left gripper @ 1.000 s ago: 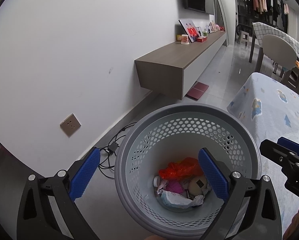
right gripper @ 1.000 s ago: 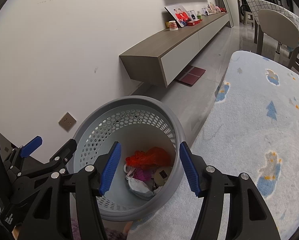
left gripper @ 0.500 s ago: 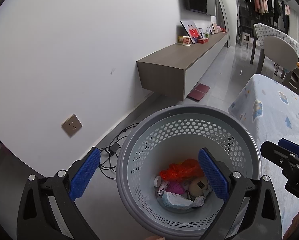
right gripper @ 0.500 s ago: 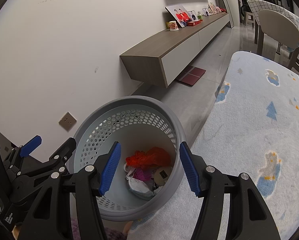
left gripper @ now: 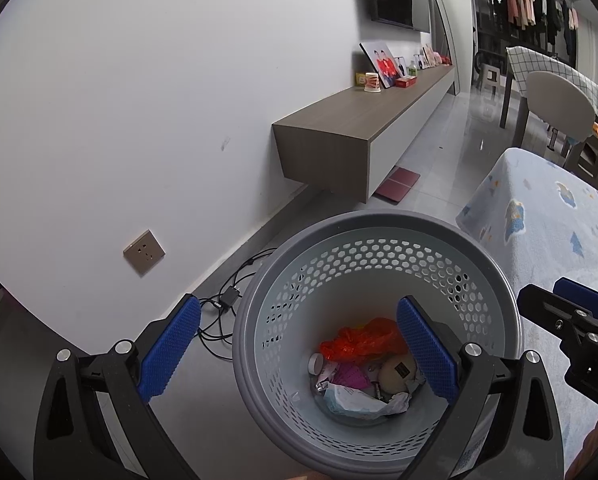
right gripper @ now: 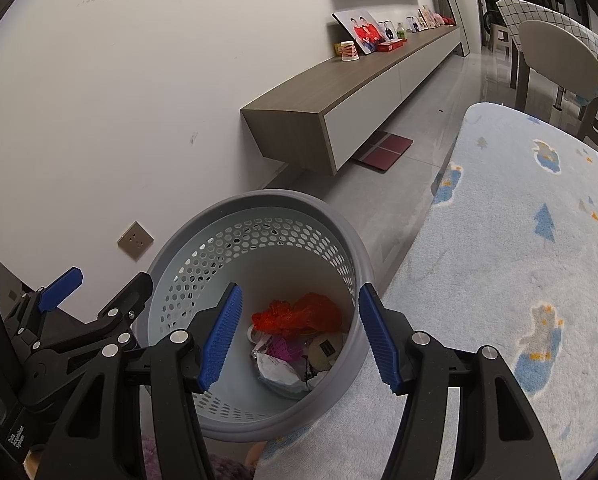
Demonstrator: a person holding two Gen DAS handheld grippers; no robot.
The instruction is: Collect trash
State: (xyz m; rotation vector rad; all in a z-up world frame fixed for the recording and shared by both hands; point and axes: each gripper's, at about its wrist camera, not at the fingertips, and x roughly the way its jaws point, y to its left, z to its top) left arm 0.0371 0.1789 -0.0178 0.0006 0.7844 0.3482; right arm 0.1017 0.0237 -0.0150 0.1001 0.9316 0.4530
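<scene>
a grey perforated waste basket [left gripper: 379, 232] stands on the floor near the white wall, its right side against the edge of a pale blue patterned rug [right gripper: 519, 260]. in its bottom lies the collected trash: a crumpled orange plastic bag [left gripper: 359, 340] on the far side, a pink wrapper [left gripper: 351, 376] and a round beige item with a dark label [left gripper: 397, 370] in the middle, and a crumpled white wrapper [left gripper: 359, 398] nearest. the left gripper [left gripper: 299, 352] hangs over the basket's left rim with its blue pads wide apart and nothing between them; one pad lies over the floor to the left, the other over the basket's inside. the right gripper [right gripper: 299, 338] hangs above the basket's near side, its blue pads also apart and empty, framing the trash below. in the right wrist view the left gripper shows at the left edge. on the wall to the left sits a bronze socket plate [left gripper: 144, 252], and black cables [left gripper: 223, 312] lie on the floor below it. farther off a floating wooden cabinet [left gripper: 359, 128] carries a paper cup [left gripper: 372, 81] and photo frames [left gripper: 383, 62].
</scene>
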